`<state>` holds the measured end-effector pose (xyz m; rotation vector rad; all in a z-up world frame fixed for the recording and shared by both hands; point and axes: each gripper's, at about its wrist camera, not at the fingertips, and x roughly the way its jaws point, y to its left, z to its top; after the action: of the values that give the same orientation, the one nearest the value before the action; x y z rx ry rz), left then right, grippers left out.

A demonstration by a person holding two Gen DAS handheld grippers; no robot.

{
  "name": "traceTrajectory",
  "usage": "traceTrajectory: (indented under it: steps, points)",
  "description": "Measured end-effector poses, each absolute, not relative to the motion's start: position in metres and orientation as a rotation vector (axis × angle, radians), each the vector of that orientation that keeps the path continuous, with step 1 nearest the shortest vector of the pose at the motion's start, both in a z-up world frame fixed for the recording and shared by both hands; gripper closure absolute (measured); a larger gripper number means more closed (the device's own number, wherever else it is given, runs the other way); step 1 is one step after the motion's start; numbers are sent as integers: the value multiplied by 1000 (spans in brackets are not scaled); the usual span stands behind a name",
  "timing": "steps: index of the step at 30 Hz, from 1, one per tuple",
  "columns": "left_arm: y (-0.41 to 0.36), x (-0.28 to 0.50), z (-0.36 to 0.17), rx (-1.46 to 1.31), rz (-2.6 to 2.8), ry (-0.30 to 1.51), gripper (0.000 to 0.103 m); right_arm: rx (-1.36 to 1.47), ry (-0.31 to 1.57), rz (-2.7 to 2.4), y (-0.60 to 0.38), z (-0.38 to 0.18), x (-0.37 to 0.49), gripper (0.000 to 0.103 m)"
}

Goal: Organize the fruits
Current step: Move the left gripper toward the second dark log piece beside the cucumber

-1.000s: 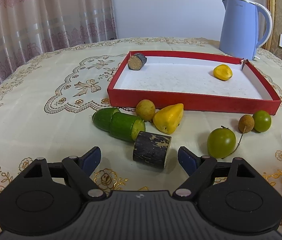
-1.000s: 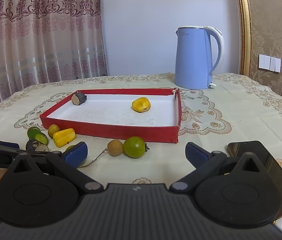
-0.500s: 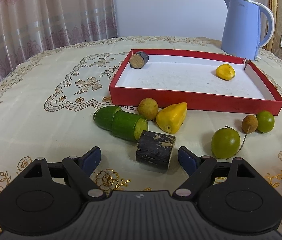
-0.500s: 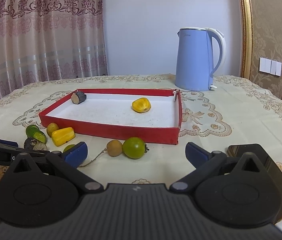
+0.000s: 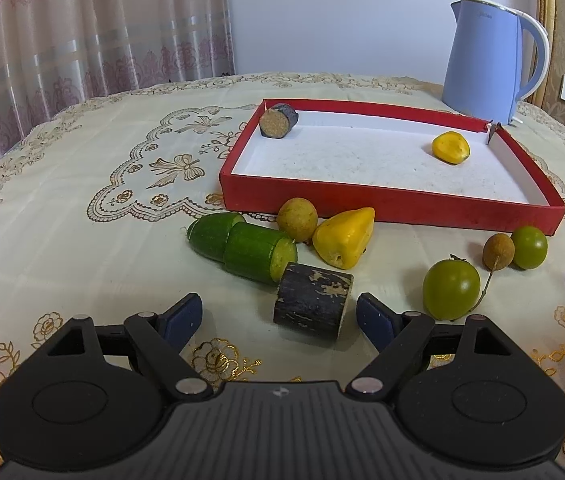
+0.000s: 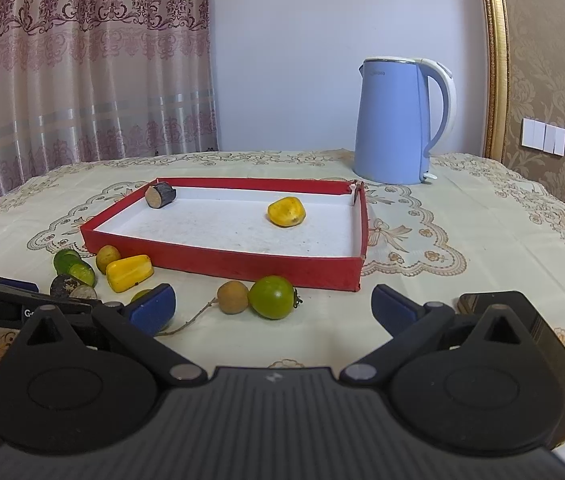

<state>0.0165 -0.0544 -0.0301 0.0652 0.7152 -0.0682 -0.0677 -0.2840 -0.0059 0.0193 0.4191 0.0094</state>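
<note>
Left wrist: dark cane piece (image 5: 312,305) lies crosswise, cut end rightward.

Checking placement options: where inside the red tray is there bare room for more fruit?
The red tray floor is bare between the dark cane piece in one far corner and the yellow fruit near the other. Crowding sits outside, along its near wall.

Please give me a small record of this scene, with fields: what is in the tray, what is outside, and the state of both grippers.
tray: red tray, on the table
in tray: dark stub, yellow fruit
outside tray: two cucumber pieces, dark cylinder, yellow piece, two brown fruits, two green fruits
left gripper: open, dark cylinder between its fingers, untouched
right gripper: open, empty
behind tray: blue kettle
</note>
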Motion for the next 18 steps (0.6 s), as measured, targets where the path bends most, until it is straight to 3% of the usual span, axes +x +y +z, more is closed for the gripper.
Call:
traceTrajectory:
  steps: [18]
  points:
    - [-36, 9, -29, 2, -173, 700, 19, 10, 419, 12, -282, -6, -69, 0]
